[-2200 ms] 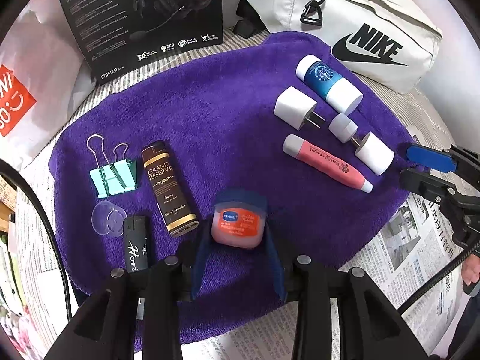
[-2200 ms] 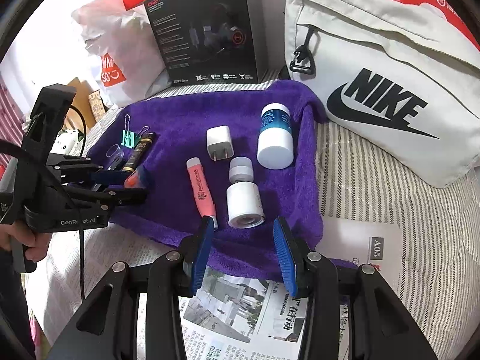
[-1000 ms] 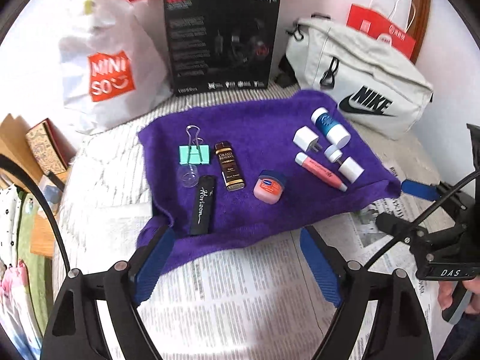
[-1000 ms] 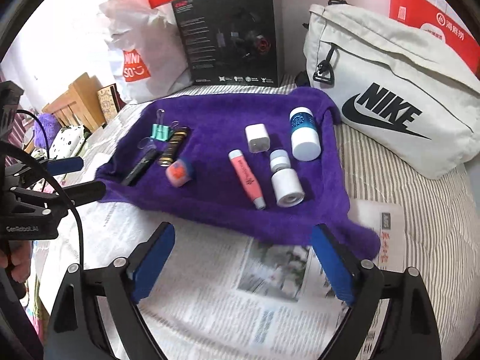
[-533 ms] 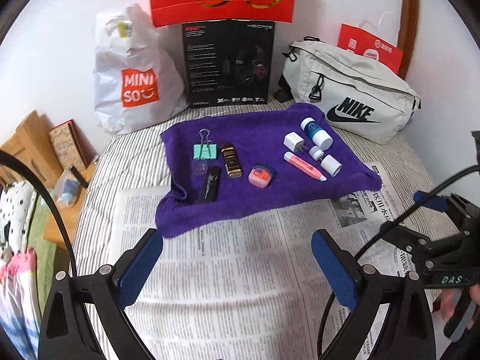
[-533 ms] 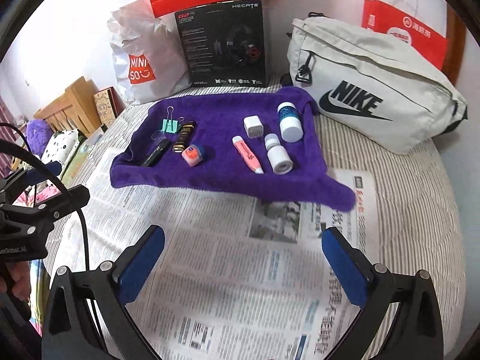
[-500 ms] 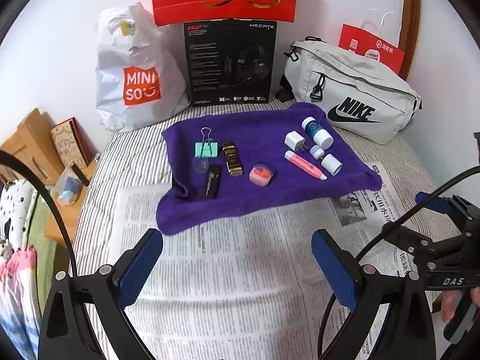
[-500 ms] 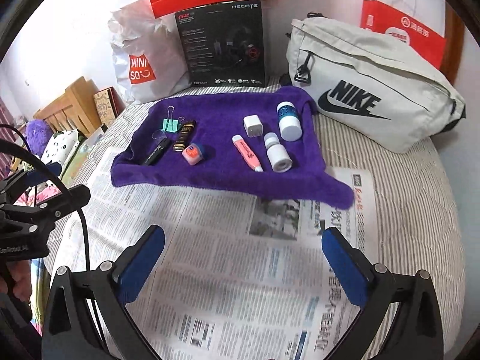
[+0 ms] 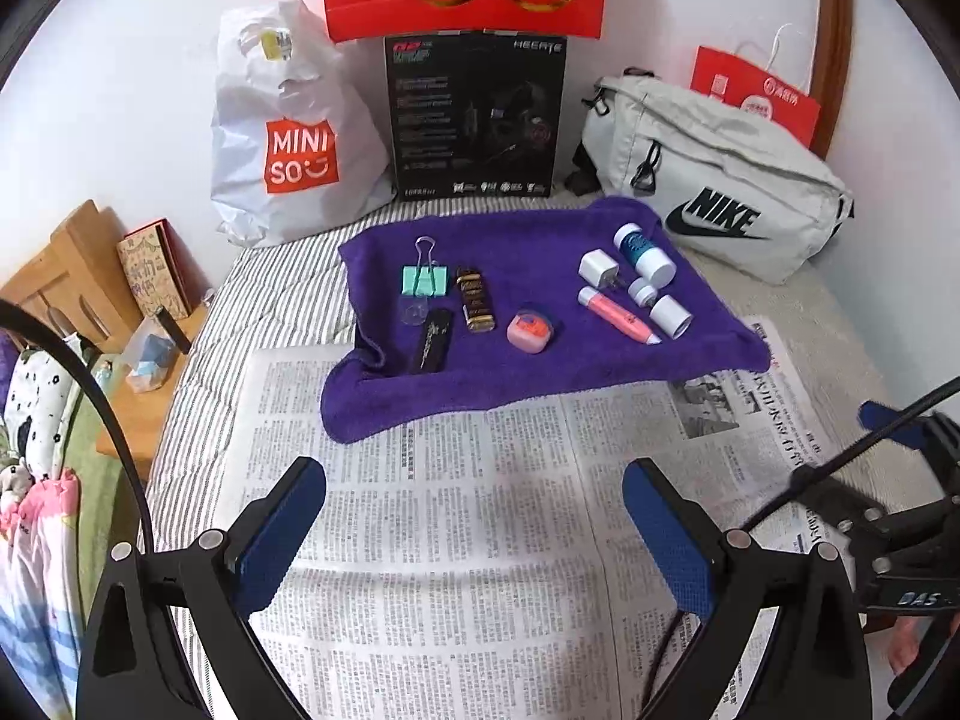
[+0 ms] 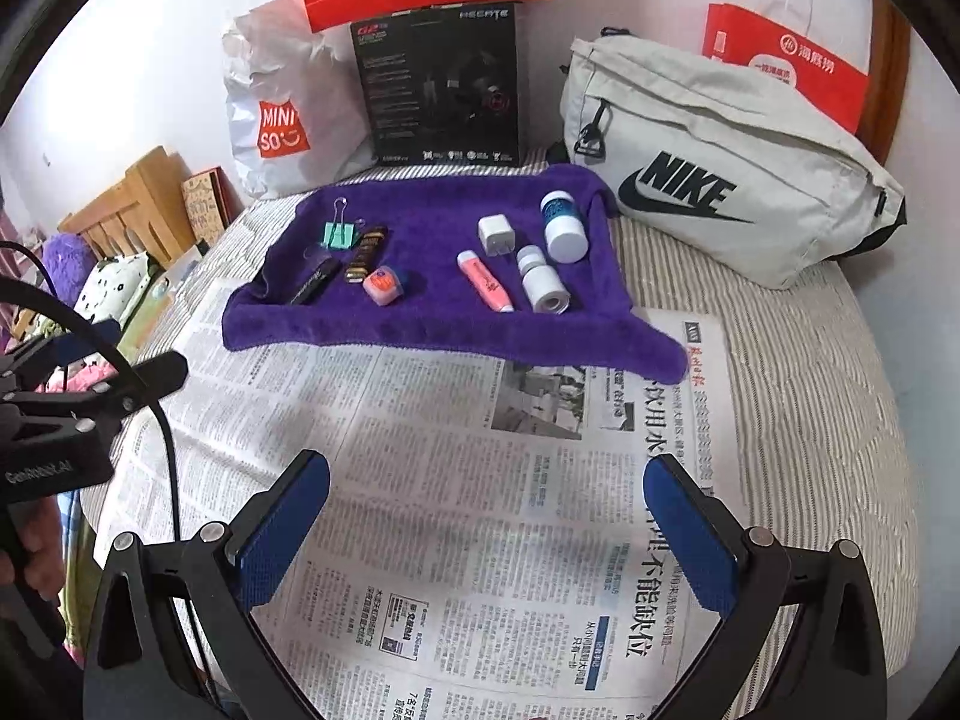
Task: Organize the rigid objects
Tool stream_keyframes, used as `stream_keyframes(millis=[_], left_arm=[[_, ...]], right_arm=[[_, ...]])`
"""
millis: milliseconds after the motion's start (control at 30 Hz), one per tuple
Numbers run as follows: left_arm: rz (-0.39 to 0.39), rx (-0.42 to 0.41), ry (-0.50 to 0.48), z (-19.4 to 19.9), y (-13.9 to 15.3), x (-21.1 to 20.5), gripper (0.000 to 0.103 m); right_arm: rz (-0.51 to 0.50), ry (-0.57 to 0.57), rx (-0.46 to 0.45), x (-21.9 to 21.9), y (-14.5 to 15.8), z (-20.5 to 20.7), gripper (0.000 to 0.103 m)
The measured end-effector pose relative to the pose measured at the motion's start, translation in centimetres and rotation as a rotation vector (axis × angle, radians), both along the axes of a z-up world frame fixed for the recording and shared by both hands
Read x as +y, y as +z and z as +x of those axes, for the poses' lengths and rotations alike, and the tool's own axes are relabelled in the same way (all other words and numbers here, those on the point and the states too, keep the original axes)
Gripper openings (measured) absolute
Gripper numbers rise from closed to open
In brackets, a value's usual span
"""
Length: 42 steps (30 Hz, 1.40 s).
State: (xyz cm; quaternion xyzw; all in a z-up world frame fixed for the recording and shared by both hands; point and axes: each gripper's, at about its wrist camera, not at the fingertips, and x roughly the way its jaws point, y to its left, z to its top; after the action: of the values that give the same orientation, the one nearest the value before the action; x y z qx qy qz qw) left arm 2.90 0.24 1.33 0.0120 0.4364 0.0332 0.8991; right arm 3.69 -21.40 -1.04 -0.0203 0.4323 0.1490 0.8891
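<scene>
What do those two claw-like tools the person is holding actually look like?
Both are black, angular frames. The left gripper and right gripper each end in two fingers faced with textured blue pads, fixed with silver bolts. Thin black cables loop from them. White lettering marks each body, too blurred to read surely. No sleeve shows.

Bright, even, soft light throughout, source not visible. Only faint, diffuse shadows: under the near edge of the purple towel (image 9: pixel 528 372) on the newspaper (image 9: pixel 480 540), and a soft grey patch across the newsprint in the right wrist view. Mild sheen on the white plastic bag (image 9: pixel 288 120), no harsh glare. Strong fisheye bending at the edges, with black corners around the round frame. Sharp in the centre; slightly soft at the rim. No motion blur. Colours somewhat washed on the white wall (image 10: pixel 150 60).
</scene>
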Motion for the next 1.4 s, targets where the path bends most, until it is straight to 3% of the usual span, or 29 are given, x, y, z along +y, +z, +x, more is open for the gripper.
stream_keyframes(millis=[467, 1400], left_arm=[[0.02, -0.038, 0.013, -0.9, 1.5, -0.2, 0.1], [0.067, 0.004, -0.01, -1.4, 1.0, -1.7, 0.1]], right_arm=[[-0.011, -0.054, -0.027, -1.3, 1.4, -0.5, 0.103], [-0.053, -0.055, -0.06, -1.3, 2.3, -2.0, 0.103]])
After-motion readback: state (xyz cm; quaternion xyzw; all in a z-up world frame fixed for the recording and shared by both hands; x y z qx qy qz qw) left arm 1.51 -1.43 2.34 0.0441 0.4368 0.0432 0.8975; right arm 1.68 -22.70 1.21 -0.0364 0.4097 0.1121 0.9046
